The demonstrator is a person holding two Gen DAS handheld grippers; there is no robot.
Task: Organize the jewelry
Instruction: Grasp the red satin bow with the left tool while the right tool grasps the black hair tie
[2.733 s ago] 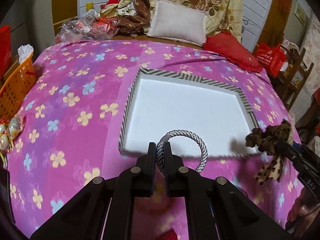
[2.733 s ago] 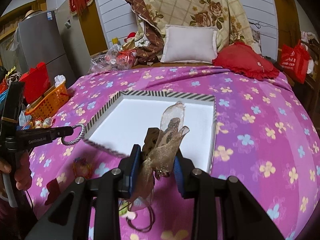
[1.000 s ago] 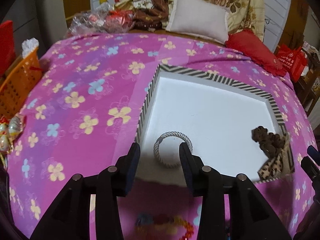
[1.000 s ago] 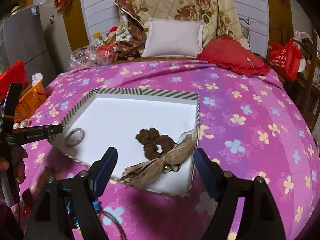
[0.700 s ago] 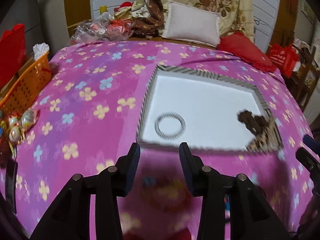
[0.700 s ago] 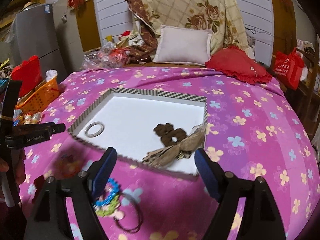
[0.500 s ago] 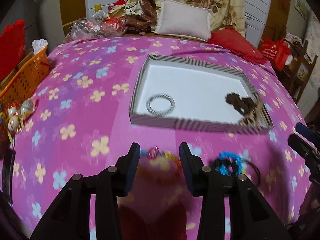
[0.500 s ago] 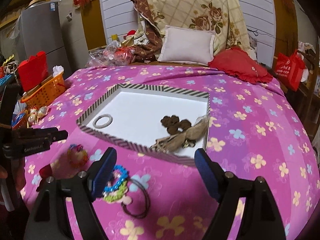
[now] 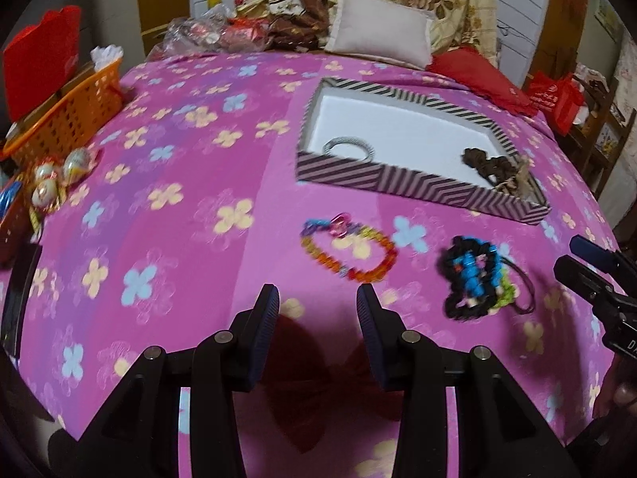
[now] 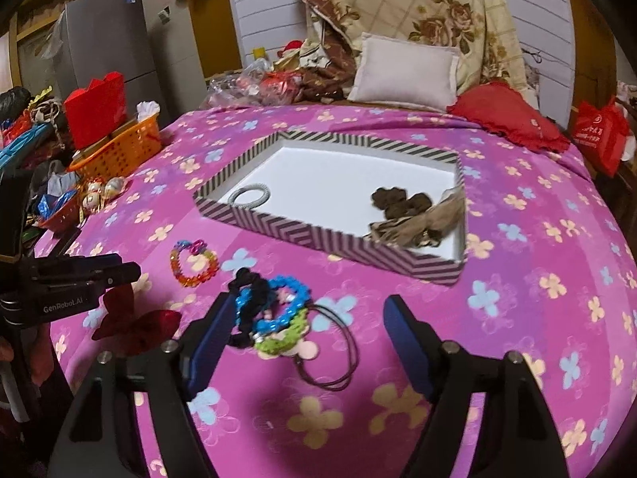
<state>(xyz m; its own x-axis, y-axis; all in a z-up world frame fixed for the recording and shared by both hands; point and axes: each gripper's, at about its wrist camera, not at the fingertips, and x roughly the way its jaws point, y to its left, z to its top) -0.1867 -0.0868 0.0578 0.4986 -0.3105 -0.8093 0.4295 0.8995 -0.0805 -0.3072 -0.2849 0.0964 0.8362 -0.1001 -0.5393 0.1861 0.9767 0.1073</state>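
Ahead of the left tool (image 9: 314, 298), open bedspread (image 9: 167, 183) runs to the rainbow bracelet (image 9: 348, 251). The heap of hair ties (image 10: 274, 310) lies between the right tool (image 10: 308, 318) and the striped box (image 10: 318, 235), whose raised wall blocks low entry.

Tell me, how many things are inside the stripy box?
2. A grey woven bracelet lies in the near-left corner of the stripy box; a brown scrunchie with a bow lies at its right side. Nothing else shows inside.
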